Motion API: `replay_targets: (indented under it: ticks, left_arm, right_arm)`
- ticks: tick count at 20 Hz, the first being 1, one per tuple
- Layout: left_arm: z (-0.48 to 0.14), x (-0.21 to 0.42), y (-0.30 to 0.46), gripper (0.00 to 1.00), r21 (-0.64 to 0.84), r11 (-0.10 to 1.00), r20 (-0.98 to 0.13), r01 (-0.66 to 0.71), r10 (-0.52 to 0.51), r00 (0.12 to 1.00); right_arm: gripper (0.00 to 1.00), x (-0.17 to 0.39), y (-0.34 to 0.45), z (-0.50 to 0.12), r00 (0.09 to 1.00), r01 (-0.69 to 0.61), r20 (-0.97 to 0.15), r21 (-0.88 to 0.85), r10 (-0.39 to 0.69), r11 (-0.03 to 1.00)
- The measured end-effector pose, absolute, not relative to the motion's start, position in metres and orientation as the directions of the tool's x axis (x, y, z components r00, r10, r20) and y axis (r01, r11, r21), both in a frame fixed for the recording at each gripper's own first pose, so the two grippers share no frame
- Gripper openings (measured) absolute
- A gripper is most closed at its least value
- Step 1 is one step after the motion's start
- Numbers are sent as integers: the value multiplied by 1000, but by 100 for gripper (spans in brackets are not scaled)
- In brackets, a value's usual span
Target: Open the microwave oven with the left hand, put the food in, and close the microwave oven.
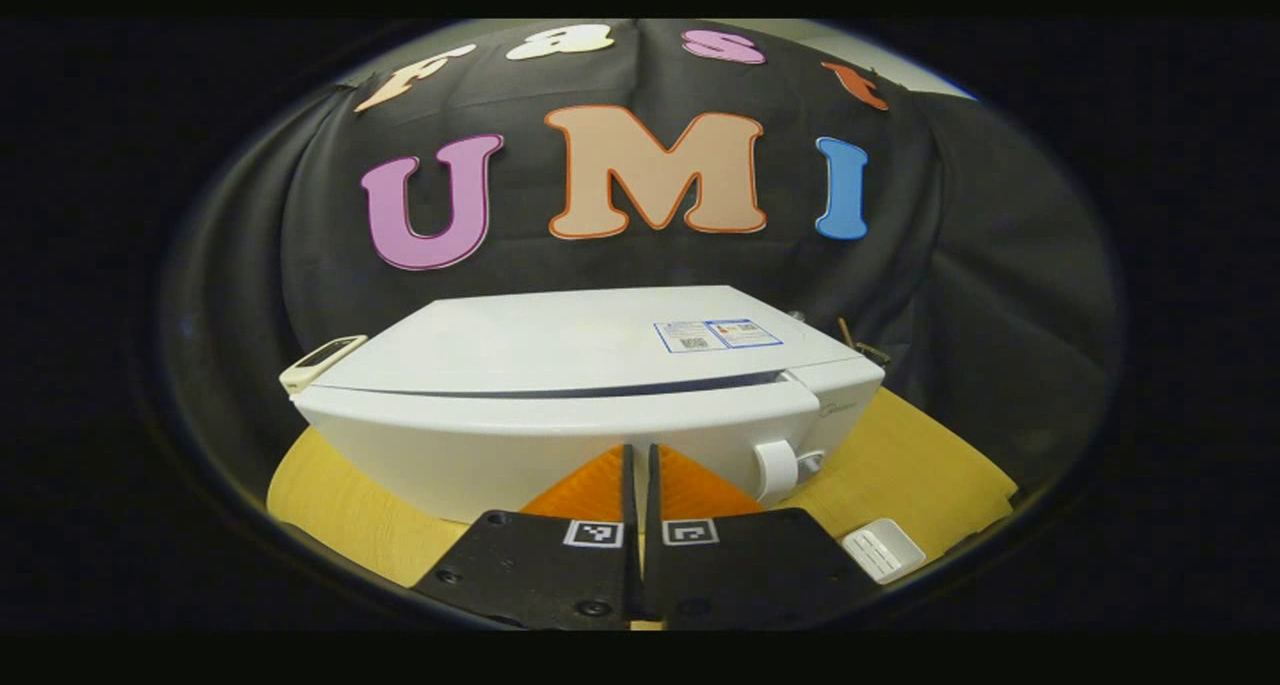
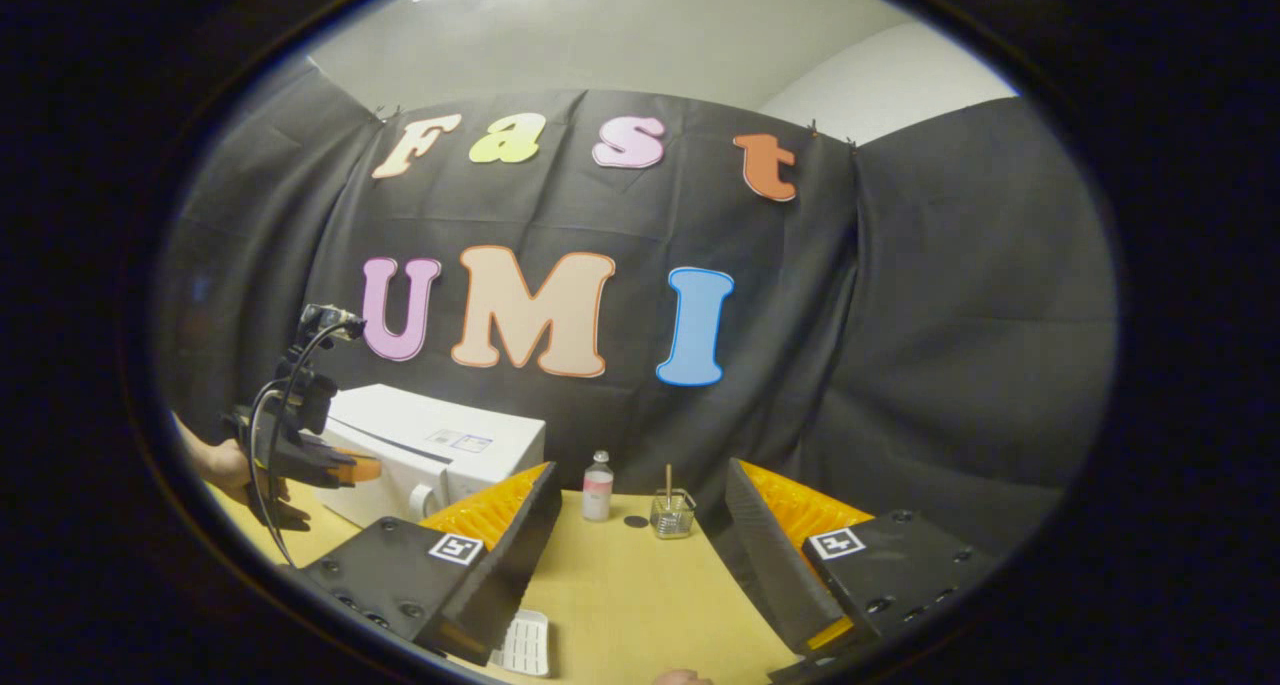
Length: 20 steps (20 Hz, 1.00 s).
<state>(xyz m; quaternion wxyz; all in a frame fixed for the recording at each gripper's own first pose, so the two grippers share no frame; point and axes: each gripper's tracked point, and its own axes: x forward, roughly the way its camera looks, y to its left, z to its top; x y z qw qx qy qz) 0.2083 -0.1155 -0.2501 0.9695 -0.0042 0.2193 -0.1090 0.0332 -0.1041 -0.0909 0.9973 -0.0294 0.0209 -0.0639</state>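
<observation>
A white microwave oven (image 1: pixel 590 405) sits on a yellow wooden worktop (image 1: pixel 930 465) in front of a black cloth wall, seen from slightly above in the left gripper view, its door shut and a round white knob (image 1: pixel 775 468) at the right end of its front. A small pale device (image 1: pixel 322 360) rests at its top left corner, and a label (image 1: pixel 717 334) lies on its top. The left claw (image 1: pixel 640 495) is just in front of the oven's face, its two fingers pressed nearly together with nothing between them. A small white ribbed object (image 1: pixel 883 549) lies on the worktop to its right. In the right gripper view, the left claw and the hand (image 2: pixel 228 468) holding it appear at far left against the oven's front. The right claw (image 2: pixel 640 525) hovers over the worktop with its fingers spread wide and empty. Beyond it stand a small bottle (image 2: pixel 598 487) and a glass jar with a stick in it (image 2: pixel 672 512). No obvious food item can be made out. The step in hand appears to be opening the door: the left claw should probably find the door's free edge or handle, catch it squarely, and swing it along its hinge arc without dragging the oven across the worktop.
</observation>
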Motion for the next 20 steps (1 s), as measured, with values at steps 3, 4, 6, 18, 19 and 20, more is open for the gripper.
replay_targets:
  ticks: [3, 4, 6, 18, 19, 20]
  left_arm:
    - [-254, 208, -122, 0, -91, 973, -427, 211, -230, 875]
    - [-253, 209, -122, 0, -82, 975, -429, 207, -222, 876]
    - [-253, 212, -126, 0, -79, 975, -421, 207, -221, 880]
    - [-231, 207, -136, 0, -14, 956, -381, 294, -277, 882]
    - [-222, 200, -138, 2, 5, 949, -364, 315, -292, 885]
    - [-216, 192, -137, 0, 36, 941, -359, 335, -301, 884]
  right_arm:
    - [96, 35, -103, -93, 992, 120, -40, -88, -123, 989]
    - [96, 36, -103, -93, 992, 118, -38, -92, -122, 989]
    - [97, 38, -102, -94, 992, 116, -43, -89, -120, 989]
    - [97, 34, -97, -97, 993, 95, -59, -87, -100, 992]
    - [97, 35, -96, -97, 993, 98, -57, -80, -103, 992]
    - [97, 35, -95, -96, 993, 98, -61, -76, -102, 992]
